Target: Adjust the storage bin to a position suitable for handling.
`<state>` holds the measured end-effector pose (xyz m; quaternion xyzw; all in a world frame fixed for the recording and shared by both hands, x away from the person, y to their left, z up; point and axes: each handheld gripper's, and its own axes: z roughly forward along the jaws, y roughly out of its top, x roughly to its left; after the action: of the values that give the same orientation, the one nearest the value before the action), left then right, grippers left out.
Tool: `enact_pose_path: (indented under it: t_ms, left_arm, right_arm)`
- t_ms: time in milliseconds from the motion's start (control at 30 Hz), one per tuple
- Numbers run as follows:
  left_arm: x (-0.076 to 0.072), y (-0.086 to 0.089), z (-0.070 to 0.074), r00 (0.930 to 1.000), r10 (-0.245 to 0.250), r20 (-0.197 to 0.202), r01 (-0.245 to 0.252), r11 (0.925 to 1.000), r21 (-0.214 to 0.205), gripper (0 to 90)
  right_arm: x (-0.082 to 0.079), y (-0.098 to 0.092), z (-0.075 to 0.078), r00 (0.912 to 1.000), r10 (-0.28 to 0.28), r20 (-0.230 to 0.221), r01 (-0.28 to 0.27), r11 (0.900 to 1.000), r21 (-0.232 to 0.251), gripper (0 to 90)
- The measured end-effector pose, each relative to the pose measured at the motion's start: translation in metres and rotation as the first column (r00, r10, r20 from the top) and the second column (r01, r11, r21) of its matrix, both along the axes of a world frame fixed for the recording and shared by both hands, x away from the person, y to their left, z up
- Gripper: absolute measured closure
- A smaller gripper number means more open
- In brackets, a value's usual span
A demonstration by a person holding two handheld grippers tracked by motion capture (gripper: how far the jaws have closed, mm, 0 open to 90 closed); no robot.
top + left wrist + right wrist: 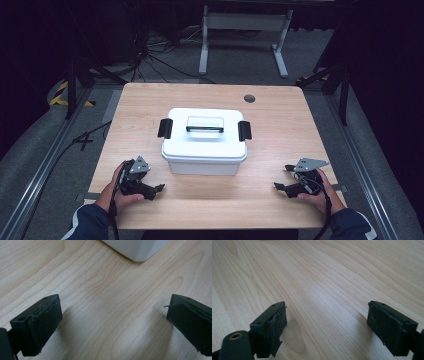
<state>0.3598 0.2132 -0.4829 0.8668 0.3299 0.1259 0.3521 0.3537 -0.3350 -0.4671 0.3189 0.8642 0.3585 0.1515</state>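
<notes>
Left hand: the person's left hand (116,192) comes in from the bottom edge in a dark sleeve with a white stripe, holding its tool low at the table's near left.
Left gripper: the left gripper (154,191) sits close over the wooden table (280,130), jaws spread wide with bare wood between them; in the left gripper view (113,325) a white corner of the box shows just ahead.
Right hand: the right hand (320,192) holds its tool at the near right of the table.
Right gripper: the right gripper (281,188) points inward toward the table's middle, jaws spread wide and holding nothing; the right gripper view (326,327) shows wood grain between the padded jaws.
Storage box: a white lidded plastic box (204,141) stands near the table's centre, between and beyond the two grippers, apart from both.
Latches: a black latch (165,128) on each short end of the lid.
Handle: a dark carry handle (205,129) lies flat in the lid's recess.
Grommet: a round grey cable hole (249,98) near the far edge.
Beyond: a white frame (243,30) on a grey floor.
</notes>
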Motion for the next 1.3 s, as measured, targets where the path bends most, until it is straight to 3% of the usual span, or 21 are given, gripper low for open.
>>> enact_pose_path:
  t_ms: [433, 600, 800, 1300]
  left_arm:
    - [0.001, 0.0, 0.001, 0.9999, -0.007, -0.007, 0.007, 1.0, 0.003, 0.6]
    - [0.001, 0.0, 0.001, 1.0, -0.007, -0.006, 0.007, 1.0, 0.007, 0.6]
    - [0.001, 0.0, 0.001, 1.0, -0.007, -0.007, 0.007, 1.0, 0.006, 0.6]
    - [0.001, 0.0, 0.001, 1.0, -0.006, -0.008, 0.006, 1.0, 0.006, 0.5]
  right_arm:
    - [-0.002, 0.001, 0.008, 1.0, 0.007, -0.003, -0.007, 0.9986, -0.053, 22.4]
    - [-0.004, 0.0, 0.018, 0.9995, 0.032, -0.002, -0.032, 0.9994, -0.013, 24.2]
    - [-0.005, -0.001, 0.027, 0.9993, 0.034, 0.016, -0.034, 0.999, -0.028, 26.2]
    - [-0.004, 0.002, 0.049, 0.9966, 0.056, 0.061, -0.056, 0.9984, 0.01, 27.9]
